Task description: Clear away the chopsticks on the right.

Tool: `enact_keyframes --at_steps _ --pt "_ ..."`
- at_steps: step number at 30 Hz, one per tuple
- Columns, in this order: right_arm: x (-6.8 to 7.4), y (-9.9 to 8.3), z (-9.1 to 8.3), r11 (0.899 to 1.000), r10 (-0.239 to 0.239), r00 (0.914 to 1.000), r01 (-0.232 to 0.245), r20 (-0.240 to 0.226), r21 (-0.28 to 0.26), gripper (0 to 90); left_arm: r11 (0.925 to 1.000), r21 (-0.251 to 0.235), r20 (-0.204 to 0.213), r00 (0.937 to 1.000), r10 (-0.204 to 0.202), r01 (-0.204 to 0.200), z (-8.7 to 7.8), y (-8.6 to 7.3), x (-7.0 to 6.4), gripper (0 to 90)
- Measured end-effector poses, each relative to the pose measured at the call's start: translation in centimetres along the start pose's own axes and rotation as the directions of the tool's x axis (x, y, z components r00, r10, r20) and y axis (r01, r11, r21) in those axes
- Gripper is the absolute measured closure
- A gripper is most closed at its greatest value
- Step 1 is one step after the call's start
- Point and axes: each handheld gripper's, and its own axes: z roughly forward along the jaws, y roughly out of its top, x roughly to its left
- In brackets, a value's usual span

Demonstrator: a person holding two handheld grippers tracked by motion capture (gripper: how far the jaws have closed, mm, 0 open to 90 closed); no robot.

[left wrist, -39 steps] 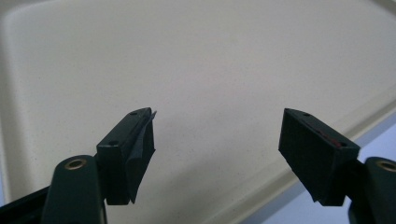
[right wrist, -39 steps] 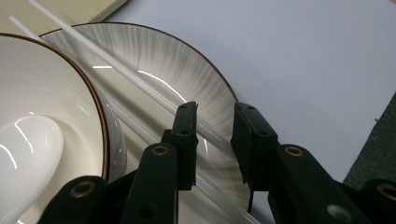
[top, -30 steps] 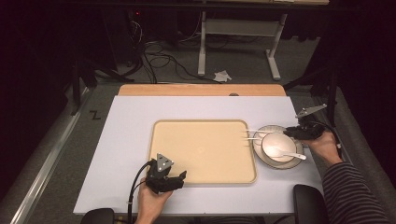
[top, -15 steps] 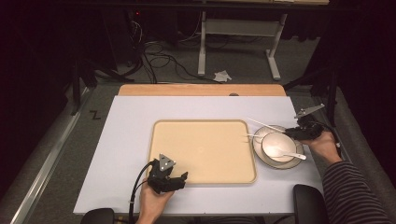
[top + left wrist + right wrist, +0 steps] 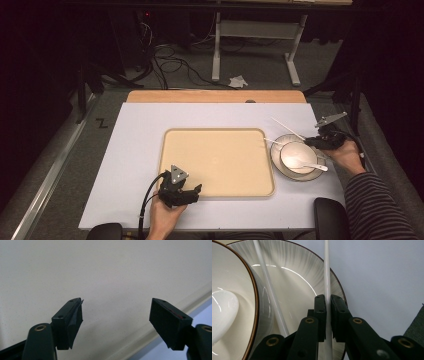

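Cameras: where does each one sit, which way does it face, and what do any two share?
High view: above the person's table edge, looking forward and down on the tray; shows both hands, left gripper, right gripper.
Left gripper view: on that gripper, facing the tray surface between open jaws.
Right gripper view: on that gripper, jaws shut on one chopstick over the plate, beside the bowl.
Shared: high and right views show plate, bowl, chopstick.

White table [image 5: 135, 150] carries beige tray [image 5: 215, 160]; plate [image 5: 278, 161] beside it.
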Motion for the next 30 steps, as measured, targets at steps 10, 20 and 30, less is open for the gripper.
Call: enact_keyframes --at_steps 10,20,30 --pt "-0.1 -0.1 0.1 1.0 -0.023 0.9997 0.023 0.006 -0.009 85.9 0.9999 -0.009 -0.001 1.0 0.005 -0.005 -0.1 0.1 -0.1 27.1" --pt "0.2 -0.2 -0.4 0.999 -0.04 0.9984 0.041 0.041 -0.032 86.1 0.9998 -0.012 0.005 0.9999 0.014 -0.014 -0.2 0.2 -0.2 28.3" --pt "0.7 -1.3 -2.8 0.995 0.022 0.9976 -0.015 0.065 -0.1 86.1 0.999 -0.019 0.023 0.9989 0.04 -0.039 0.2 1.1 -0.4 30.1"
